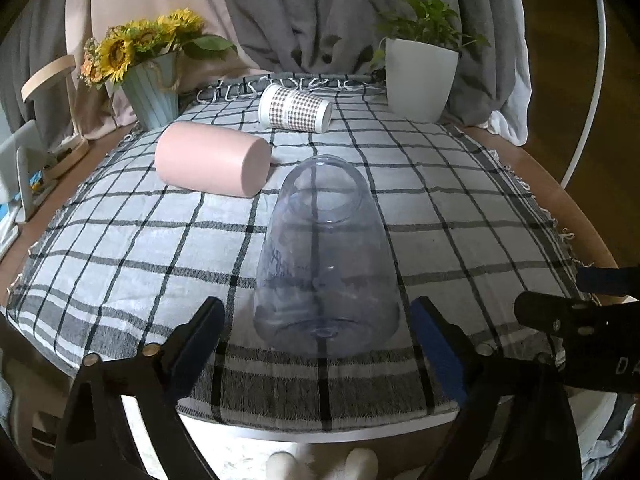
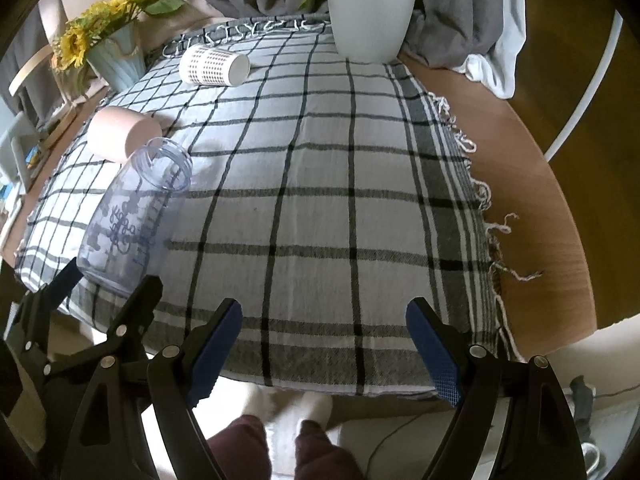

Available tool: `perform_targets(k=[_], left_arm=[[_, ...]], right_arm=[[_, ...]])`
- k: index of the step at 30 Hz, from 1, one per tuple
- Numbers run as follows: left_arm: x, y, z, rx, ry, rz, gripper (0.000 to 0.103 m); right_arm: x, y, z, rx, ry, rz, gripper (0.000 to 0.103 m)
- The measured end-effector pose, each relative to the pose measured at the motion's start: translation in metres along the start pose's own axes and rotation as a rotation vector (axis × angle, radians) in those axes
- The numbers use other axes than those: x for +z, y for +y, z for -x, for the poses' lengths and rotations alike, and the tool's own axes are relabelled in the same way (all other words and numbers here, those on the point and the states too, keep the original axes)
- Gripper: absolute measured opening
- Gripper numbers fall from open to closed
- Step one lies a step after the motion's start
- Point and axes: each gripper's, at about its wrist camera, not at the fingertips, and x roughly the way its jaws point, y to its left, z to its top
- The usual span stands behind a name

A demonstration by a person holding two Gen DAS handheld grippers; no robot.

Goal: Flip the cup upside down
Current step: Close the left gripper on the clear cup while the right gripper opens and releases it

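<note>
Left wrist view: the left gripper (image 1: 316, 320) spreads wide around a clear, tapered plastic cup (image 1: 326, 258) lying on the plaid tablecloth (image 1: 460, 216), not touching. The right gripper (image 2: 324, 322) gapes empty.

The printing on the clear cup (image 1: 326, 256) is too faint and warped to read in either view, and its near base hides the cloth lines behind it only partly. The pink cup (image 2: 120, 133) is partly covered by the clear cup's far mouth in the right wrist view. The white planter (image 2: 370, 20) has its leaves cut by the top edge there. At far left, the wooden chair (image 1: 48, 76) and shelf clutter run out of frame, too small to identify.
</note>
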Motion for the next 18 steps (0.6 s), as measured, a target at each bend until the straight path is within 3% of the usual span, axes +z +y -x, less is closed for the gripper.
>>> perform_targets(k=[6, 18], left_arm=[[0.001, -0.002, -0.002, -0.016, 0.0, -0.017, 0.071], [0.03, -0.002, 0.015, -0.008, -0.032, -0.041, 0.071]], right_arm=[[-0.001, 0.001, 0.002, 0.004, -0.003, -0.003, 0.084], [0.006, -0.003, 0.018, 0.029, -0.042, -0.042, 0.084]])
